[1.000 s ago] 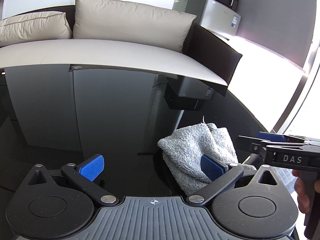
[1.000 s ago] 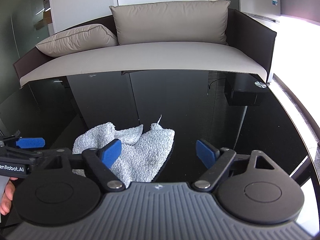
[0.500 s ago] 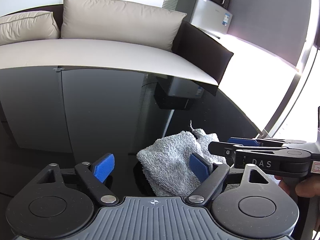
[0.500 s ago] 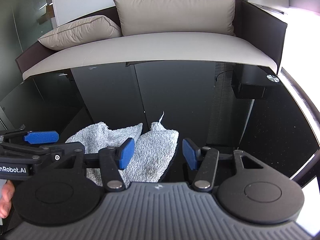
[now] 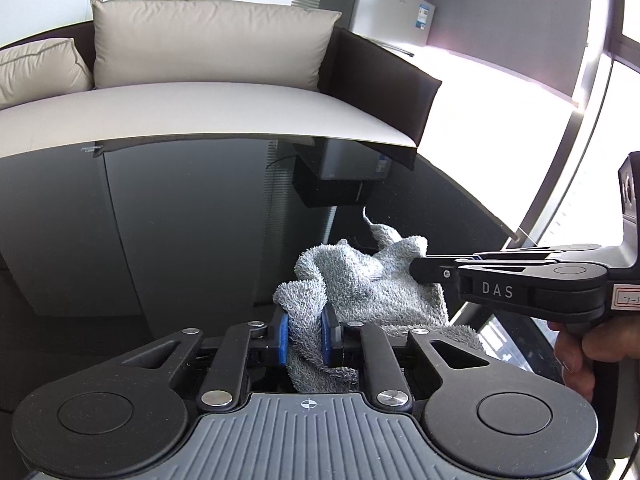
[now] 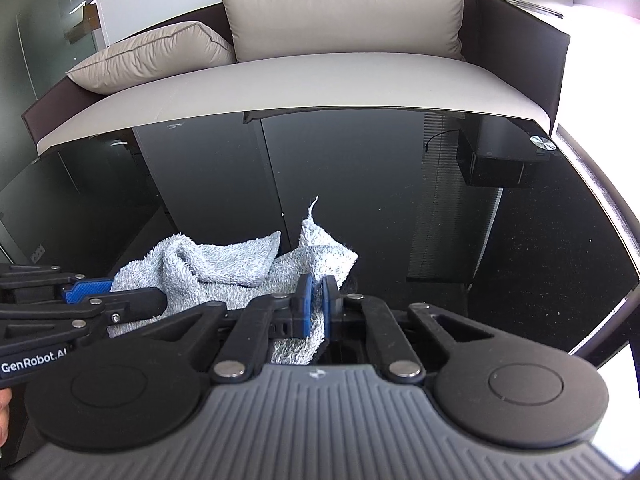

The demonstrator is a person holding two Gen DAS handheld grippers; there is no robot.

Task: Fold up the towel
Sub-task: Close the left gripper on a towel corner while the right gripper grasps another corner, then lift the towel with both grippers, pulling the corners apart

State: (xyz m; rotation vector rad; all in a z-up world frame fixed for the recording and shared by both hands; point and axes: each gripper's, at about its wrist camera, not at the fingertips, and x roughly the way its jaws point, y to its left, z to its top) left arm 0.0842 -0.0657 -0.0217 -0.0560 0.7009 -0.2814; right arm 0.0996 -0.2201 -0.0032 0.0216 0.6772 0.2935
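A crumpled grey terry towel (image 5: 368, 280) lies on the glossy black table (image 5: 160, 220); it also shows in the right wrist view (image 6: 224, 264). My left gripper (image 5: 305, 334) is shut on the towel's near left part, blue pads pinching a bunch of cloth. My right gripper (image 6: 316, 306) is shut on the towel's near right edge. Each gripper shows in the other's view: the right one (image 5: 424, 270) from the right, the left one (image 6: 96, 296) from the left.
A beige sofa (image 6: 320, 80) with cushions stands behind the table's far edge. A small black box (image 6: 496, 164) sits at the table's far right. A fridge with a microwave (image 5: 384, 12) stands at the back right. The table's right edge (image 6: 616, 240) curves close.
Both grippers were open and have moved in and closed on the towel: the left on its near left part, the right on its near right edge. The towel is bunched up more.
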